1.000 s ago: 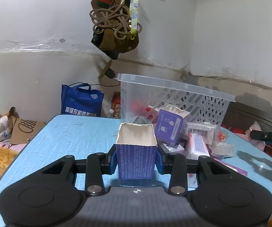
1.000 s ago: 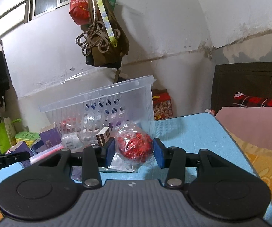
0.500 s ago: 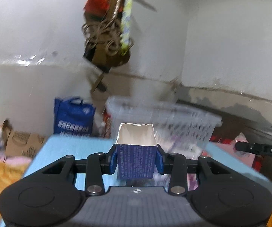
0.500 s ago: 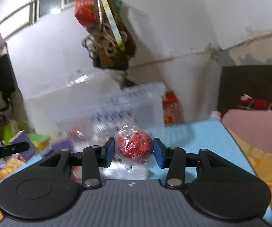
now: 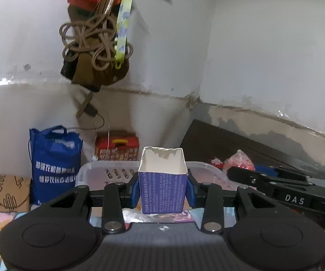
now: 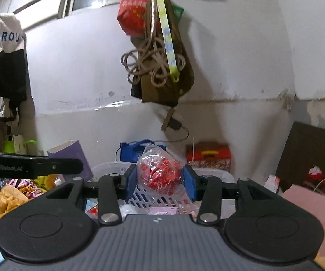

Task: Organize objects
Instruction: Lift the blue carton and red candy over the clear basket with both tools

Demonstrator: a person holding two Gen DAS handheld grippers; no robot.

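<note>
So at this point both tongs were loaded and sitting up around the level of the clear slotted plastic laundry-style basket [image 5: 108, 169]'s rim. The left gripper [image 5: 163, 190] had its blue pads closed partway onto the sides of a small purple open-topped cardboard box [image 5: 163, 183] with white print, held upright, torn white rim on top. The right gripper [image 6: 160, 181] was likewise closed partway, squeezing a crinkly clear plastic bag of red bits [image 6: 160, 174], with the bag's loose top poking up above the pads. From each wrist camera the basket sat right behind the held item, and the other tong showed off to the side, quite near. The light blue table mat [image 5: 94, 218] only peeked through under the left tong, with some packets lying on it. What could go sideways: probably the bag, since the pads seemed to be pinching a soft, slippery bundle, so a jerk could let it squirm out short of the basket. The box looked flimsy and empty, so extra squeeze could crush it, and if let go tilted it might catch on the rim and tip out. Both tongs heading for the same basket could also bump each other.
</note>
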